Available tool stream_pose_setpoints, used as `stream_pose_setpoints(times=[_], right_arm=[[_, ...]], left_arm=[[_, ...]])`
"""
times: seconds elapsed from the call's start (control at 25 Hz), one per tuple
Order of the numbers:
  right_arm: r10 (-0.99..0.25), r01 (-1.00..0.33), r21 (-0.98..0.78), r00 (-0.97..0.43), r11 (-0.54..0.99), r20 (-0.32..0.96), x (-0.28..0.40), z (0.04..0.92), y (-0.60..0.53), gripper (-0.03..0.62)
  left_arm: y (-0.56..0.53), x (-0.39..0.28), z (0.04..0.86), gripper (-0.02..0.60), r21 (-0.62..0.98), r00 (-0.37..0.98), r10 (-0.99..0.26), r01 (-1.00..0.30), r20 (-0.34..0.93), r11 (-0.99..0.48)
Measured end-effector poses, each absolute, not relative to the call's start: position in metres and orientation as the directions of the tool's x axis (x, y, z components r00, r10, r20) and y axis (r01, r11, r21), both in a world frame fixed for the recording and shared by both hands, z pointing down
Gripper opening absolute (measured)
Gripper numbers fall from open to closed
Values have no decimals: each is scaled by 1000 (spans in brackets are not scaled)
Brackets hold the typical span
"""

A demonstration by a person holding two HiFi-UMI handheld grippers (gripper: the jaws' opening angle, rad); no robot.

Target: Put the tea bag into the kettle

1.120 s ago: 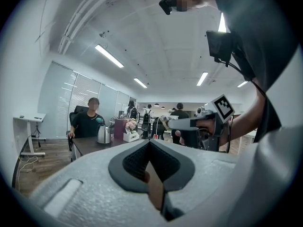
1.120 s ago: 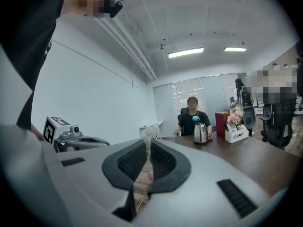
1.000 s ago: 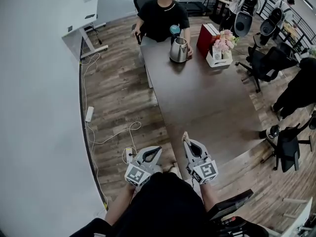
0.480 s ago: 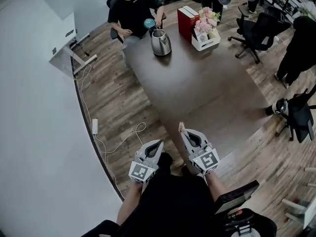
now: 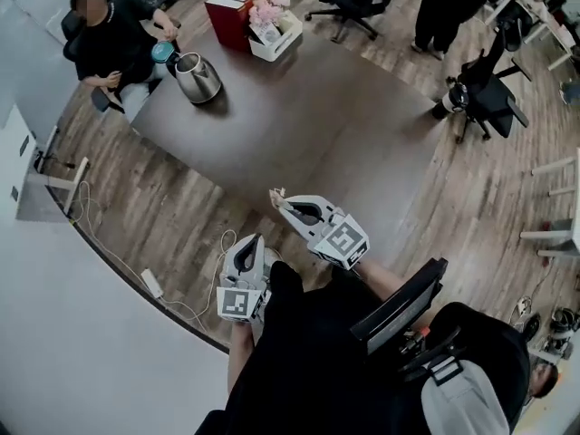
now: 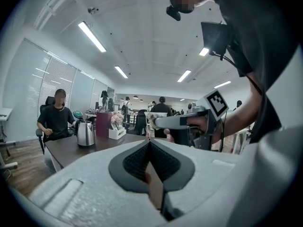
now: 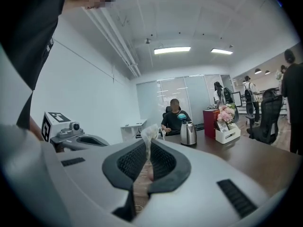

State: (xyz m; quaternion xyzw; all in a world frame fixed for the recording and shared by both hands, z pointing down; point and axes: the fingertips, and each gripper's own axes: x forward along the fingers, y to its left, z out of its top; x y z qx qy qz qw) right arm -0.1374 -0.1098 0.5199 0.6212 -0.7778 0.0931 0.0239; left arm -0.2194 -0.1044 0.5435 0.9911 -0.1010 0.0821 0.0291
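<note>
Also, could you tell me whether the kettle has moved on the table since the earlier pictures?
No. The kettle still stands at the far end of the table, beside the red box as before; only the head view has swung.

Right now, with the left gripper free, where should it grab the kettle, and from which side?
Take the kettle by its dark handle, probably coming from the side toward the seated person, where the handle sticks out. The body is round, shiny steel and looks too wide for the jaws. The left gripper is shut and empty; the right gripper pinches the tea bag.
</note>
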Motion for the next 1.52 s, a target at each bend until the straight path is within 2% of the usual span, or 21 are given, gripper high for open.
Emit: stream_pose_setpoints(times=[0.2,0.6,1.12,1.36,1.52], right_arm=[[-960,-973,-95,-224,210,170,-180,512,-167,18],[-955,-970,-81,-240,229,175,-218,505,-237,18],[-959,-965,-155,-235,211,159,-167,530,-306,18],[-957,-957,-174,-256,231,137,-129,541,-338,18],[-954,-958,-183,-251,220,163,-111,554,-356,18]], left_arm=[[-154,-258,533,3,46,978,-135,-144,157,-989],[-230,-307,520,3,23,971,-193,-198,139,-980],[-289,-268,520,3,-4,955,-206,-210,214,-978],[-318,-235,528,3,-86,935,-262,-248,238,-965],[-340,-233,544,3,-41,909,-305,-307,284,-951]])
